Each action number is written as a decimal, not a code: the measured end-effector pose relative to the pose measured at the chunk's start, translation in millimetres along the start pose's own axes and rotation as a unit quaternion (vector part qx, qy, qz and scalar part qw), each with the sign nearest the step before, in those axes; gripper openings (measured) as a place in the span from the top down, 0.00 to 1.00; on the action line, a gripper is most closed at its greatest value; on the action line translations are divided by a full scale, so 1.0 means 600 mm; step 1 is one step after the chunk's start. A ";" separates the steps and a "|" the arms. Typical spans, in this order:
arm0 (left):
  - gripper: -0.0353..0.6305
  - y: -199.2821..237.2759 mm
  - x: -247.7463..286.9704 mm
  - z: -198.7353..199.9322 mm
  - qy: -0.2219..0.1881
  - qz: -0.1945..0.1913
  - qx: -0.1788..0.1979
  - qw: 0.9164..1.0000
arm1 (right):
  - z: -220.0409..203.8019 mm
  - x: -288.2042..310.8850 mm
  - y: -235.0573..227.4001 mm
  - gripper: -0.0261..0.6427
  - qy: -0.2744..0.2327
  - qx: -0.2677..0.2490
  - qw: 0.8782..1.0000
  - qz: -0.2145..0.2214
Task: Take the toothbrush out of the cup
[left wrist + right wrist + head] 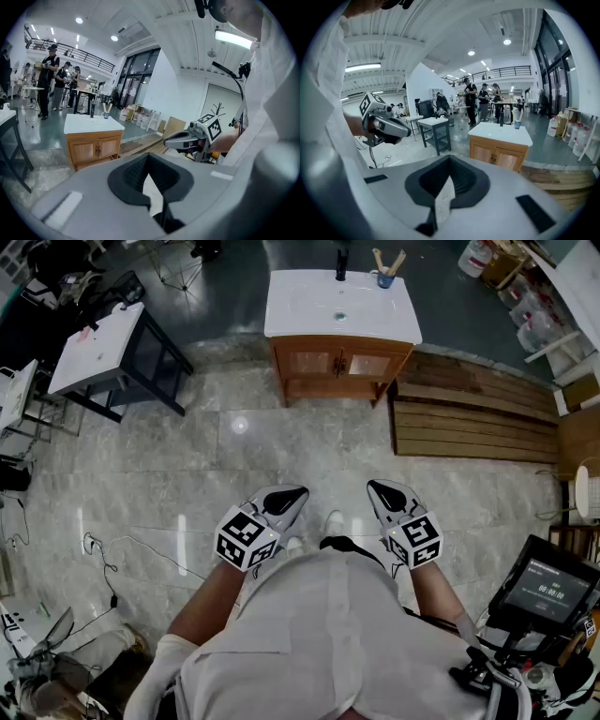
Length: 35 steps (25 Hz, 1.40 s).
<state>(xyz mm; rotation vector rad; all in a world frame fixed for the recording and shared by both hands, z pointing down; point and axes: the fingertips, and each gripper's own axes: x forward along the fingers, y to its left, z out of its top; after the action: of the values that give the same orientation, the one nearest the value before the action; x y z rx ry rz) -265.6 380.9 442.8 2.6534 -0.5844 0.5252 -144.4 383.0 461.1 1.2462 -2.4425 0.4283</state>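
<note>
A pale stone floor fills the head view, with a person in a white shirt standing at 6 o'clock. A slatted wooden platform lies at 2 o'clock from the person. A wooden vanity with a white basin top stands at 12 o'clock, well apart from the person, and a white-topped side table stands at 10 o'clock.

The left gripper and the right gripper are held side by side just ahead of the person's body, at 11 and 1 o'clock, both aimed toward the vanity and tipped slightly down. Each has its jaws pressed together with nothing between them (each gripper's own view shows only a thin seam), and neither touches anything.

A dark faucet rises at the 12 o'clock edge of the basin top. The blue cup sits at the top's 1 o'clock corner, and the toothbrush stands tilted inside it beside a second pale handle.
</note>
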 end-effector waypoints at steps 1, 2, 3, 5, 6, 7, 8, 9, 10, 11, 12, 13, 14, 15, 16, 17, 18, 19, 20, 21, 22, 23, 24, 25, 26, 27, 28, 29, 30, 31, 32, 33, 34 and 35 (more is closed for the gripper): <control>0.94 0.001 0.002 0.002 0.000 0.002 -0.001 1.000 | 0.003 0.000 -0.002 0.95 -0.002 -0.003 1.000 0.002; 0.94 0.001 0.007 0.006 0.000 0.005 -0.002 1.000 | 0.007 -0.001 -0.007 0.95 -0.005 -0.006 1.000 0.004; 0.94 0.002 0.018 0.013 -0.001 0.008 -0.003 1.000 | 0.010 -0.004 -0.019 0.95 -0.006 -0.008 1.000 0.005; 0.94 0.004 0.056 0.039 -0.003 0.012 -0.004 1.000 | 0.015 -0.011 -0.064 0.95 -0.010 -0.010 1.000 0.006; 0.94 0.006 0.079 0.055 -0.004 0.014 -0.005 1.000 | 0.017 -0.015 -0.091 0.95 -0.012 -0.008 1.000 0.005; 0.94 0.007 0.101 0.069 -0.005 0.015 -0.005 1.000 | 0.017 -0.019 -0.115 0.95 -0.014 -0.006 1.000 0.004; 0.94 0.008 0.118 0.080 -0.005 0.015 -0.005 1.000 | 0.016 -0.023 -0.135 0.95 -0.015 -0.004 1.000 0.003; 0.94 0.007 0.134 0.090 -0.007 0.013 -0.003 1.000 | 0.013 -0.025 -0.150 0.95 -0.016 -0.002 1.000 0.002; 0.94 0.006 0.147 0.098 -0.008 0.012 -0.001 1.000 | 0.010 -0.026 -0.164 0.95 -0.017 0.000 1.000 0.002; 0.94 0.005 0.158 0.106 -0.009 0.011 0.001 1.000 | 0.006 -0.026 -0.176 0.95 -0.016 0.003 1.000 0.003; 0.94 0.006 0.169 0.113 -0.011 0.010 0.001 1.000 | 0.002 -0.026 -0.187 0.95 -0.015 0.008 1.000 0.004; 0.94 0.007 0.178 0.120 -0.011 0.008 0.000 1.000 | -0.002 -0.025 -0.198 0.95 -0.014 0.014 1.000 0.004; 0.94 0.010 0.187 0.126 -0.011 0.007 -0.003 1.000 | -0.004 -0.024 -0.208 0.95 -0.012 0.019 1.000 0.003; 0.94 0.014 0.195 0.133 -0.010 0.005 -0.005 1.000 | -0.005 -0.023 -0.219 0.95 -0.012 0.022 1.000 -0.001; 0.94 0.020 0.204 0.139 -0.008 0.004 -0.005 1.000 | -0.004 -0.020 -0.230 0.95 -0.013 0.022 1.000 -0.005; 0.94 0.028 0.213 0.144 -0.006 0.004 -0.005 1.000 | -0.002 -0.014 -0.240 0.95 -0.014 0.022 1.000 -0.010; 0.94 0.038 0.223 0.148 -0.004 0.003 -0.005 1.000 | -0.002 -0.008 -0.250 0.95 -0.014 0.023 1.000 -0.013; 0.94 0.049 0.233 0.152 -0.003 0.001 -0.005 1.000 | -0.001 0.000 -0.258 0.95 -0.013 0.024 1.000 -0.016; 0.94 0.059 0.245 0.156 -0.003 -0.002 -0.005 1.000 | 0.000 0.008 -0.267 0.95 -0.013 0.025 0.999 -0.018; 0.94 0.069 0.257 0.161 -0.004 -0.007 -0.004 1.000 | 0.003 0.016 -0.277 0.95 -0.014 0.027 0.999 -0.021; 0.94 0.080 0.269 0.165 -0.005 -0.012 -0.002 1.000 | 0.007 0.025 -0.287 0.95 -0.016 0.028 0.999 -0.025; 0.94 0.092 0.280 0.171 -0.007 -0.016 0.000 1.000 | 0.010 0.033 -0.297 0.95 -0.018 0.030 0.999 -0.031; 0.94 0.105 0.292 0.178 -0.008 -0.020 0.003 1.000 | 0.013 0.042 -0.308 0.95 -0.019 0.032 0.999 -0.036; 0.94 0.119 0.305 0.186 -0.010 -0.024 0.005 1.000 | 0.016 0.050 -0.319 0.95 -0.018 0.035 0.998 -0.042; 0.94 0.134 0.317 0.195 -0.013 -0.030 0.006 0.999 | 0.020 0.059 -0.331 0.95 -0.016 0.036 0.998 -0.047; 0.94 0.150 0.331 0.207 -0.016 -0.036 0.006 0.999 | 0.028 0.069 -0.344 0.95 -0.014 0.036 0.998 -0.053; 0.94 0.167 0.346 0.220 -0.018 -0.043 0.006 0.999 | 0.037 0.080 -0.358 0.95 -0.013 0.036 0.998 -0.058; 0.94 0.185 0.360 0.234 -0.021 -0.050 0.006 0.999 | 0.047 0.092 -0.372 0.95 -0.011 0.036 0.997 -0.062; 0.94 0.203 0.374 0.248 -0.021 -0.056 0.006 0.998 | 0.058 0.105 -0.388 0.95 -0.009 0.037 0.997 -0.067; 0.94 0.220 0.387 0.264 -0.021 -0.061 0.009 0.998 | 0.071 0.119 -0.403 0.95 -0.009 0.039 0.997 -0.072; 0.94 0.236 0.398 0.279 -0.021 -0.065 0.015 0.998 | 0.083 0.132 -0.417 0.95 -0.009 0.040 0.996 -0.076; 0.94 0.251 0.406 0.293 -0.021 -0.068 0.021 0.997 | 0.096 0.144 -0.430 0.95 -0.011 0.040 0.996 -0.081; 0.94 0.267 0.412 0.305 -0.021 -0.070 0.024 0.997 | 0.109 0.158 -0.442 0.95 -0.012 0.041 0.996 -0.084; 0.94 0.285 0.416 0.316 -0.021 -0.072 0.026 0.997 | 0.121 0.172 -0.454 0.95 -0.013 0.041 0.995 -0.087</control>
<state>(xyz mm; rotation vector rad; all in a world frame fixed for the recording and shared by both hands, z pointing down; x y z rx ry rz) -81.6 75.2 433.5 2.7350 -0.3935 0.4489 9.3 125.2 470.7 1.4936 -2.3335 0.4697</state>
